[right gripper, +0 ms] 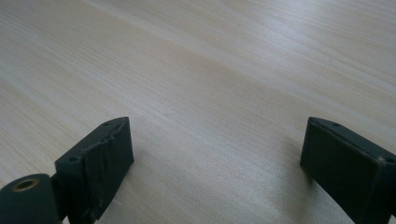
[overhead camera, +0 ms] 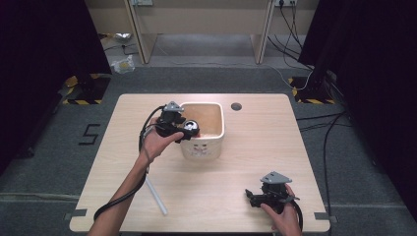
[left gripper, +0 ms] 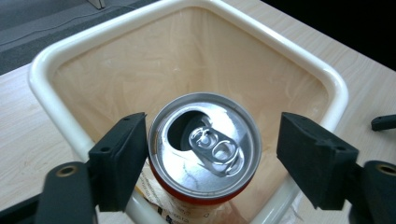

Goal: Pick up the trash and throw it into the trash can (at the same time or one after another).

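Pale wood-grain surface [overhead camera: 231, 187], rectangular, a small dark round hole [overhead camera: 236, 106] near its far edge. On it, toward the far middle, a cream plastic bin [overhead camera: 215, 142] with a rounded square rim, a clear liner inside (the liner shows best in the left gripper view). A white tube [overhead camera: 156, 195] lies flat on the near left part of the surface, well apart from the bin. Left hand-held gripper [overhead camera: 183, 132] sits over the bin's near-left rim, held in the person's left hand [overhead camera: 155, 142], cable looping back along the forearm. Between its jaws, over the bin's mouth: a drink can [left gripper: 204, 147], upright, silver top with the opening punched and the ring pull lying flat, red band below the rim. Jaws spread; the left pad [left gripper: 122, 158] lies just beside the can's side, contact not clear, while the right pad stands clearly off it with a gap, so no pinch. Right hand-held gripper [overhead camera: 255, 197] is at the near right corner of the surface, well apart from the bin, held low in the right hand [overhead camera: 282, 216]; its jaws are spread wide with bare wood between them.
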Demonstrator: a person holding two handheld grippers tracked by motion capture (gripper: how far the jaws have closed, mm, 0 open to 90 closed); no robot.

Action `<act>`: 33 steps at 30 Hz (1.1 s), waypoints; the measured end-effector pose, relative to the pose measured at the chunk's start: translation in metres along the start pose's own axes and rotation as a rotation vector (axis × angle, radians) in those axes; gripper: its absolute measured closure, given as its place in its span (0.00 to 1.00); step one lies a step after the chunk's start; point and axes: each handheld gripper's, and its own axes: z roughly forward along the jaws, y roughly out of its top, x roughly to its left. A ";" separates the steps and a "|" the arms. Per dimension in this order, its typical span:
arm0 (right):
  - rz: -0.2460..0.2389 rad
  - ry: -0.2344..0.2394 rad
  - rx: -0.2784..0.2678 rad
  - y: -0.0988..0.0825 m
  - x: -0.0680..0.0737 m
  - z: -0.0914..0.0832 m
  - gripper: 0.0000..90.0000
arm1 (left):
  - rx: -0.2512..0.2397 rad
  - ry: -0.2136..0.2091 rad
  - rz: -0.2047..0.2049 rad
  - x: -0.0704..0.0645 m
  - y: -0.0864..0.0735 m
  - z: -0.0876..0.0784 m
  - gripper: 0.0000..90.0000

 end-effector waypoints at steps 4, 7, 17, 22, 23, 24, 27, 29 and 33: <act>-0.001 0.000 0.000 0.000 0.000 0.000 0.10 | -0.015 0.005 -0.003 0.000 0.002 -0.008 0.23; 0.000 0.000 0.000 0.000 0.000 0.000 0.10 | -0.028 0.009 -0.010 0.000 0.004 -0.016 0.21; -0.001 0.000 0.000 0.000 0.000 0.000 0.10 | -0.051 0.012 -0.034 0.009 -0.002 -0.042 0.20; -0.001 0.000 0.000 0.000 0.000 0.000 0.10 | -0.054 0.012 -0.043 0.012 -0.007 -0.049 0.18; 0.000 0.000 0.000 0.000 0.000 0.000 0.10 | -0.056 0.015 -0.043 0.013 -0.009 -0.052 0.18; 0.002 0.000 0.001 0.000 0.000 0.000 0.10 | -0.059 0.015 -0.046 0.014 -0.010 -0.054 0.18; 0.003 0.000 0.002 0.000 0.000 0.000 0.10 | -0.067 0.019 -0.045 0.015 -0.013 -0.060 0.18; 0.002 0.000 0.002 0.000 0.000 0.000 0.10 | -0.070 0.021 -0.045 0.015 -0.015 -0.062 0.18; 0.002 0.000 0.002 0.000 0.000 0.000 0.10 | -0.072 0.025 -0.041 0.015 -0.021 -0.069 0.18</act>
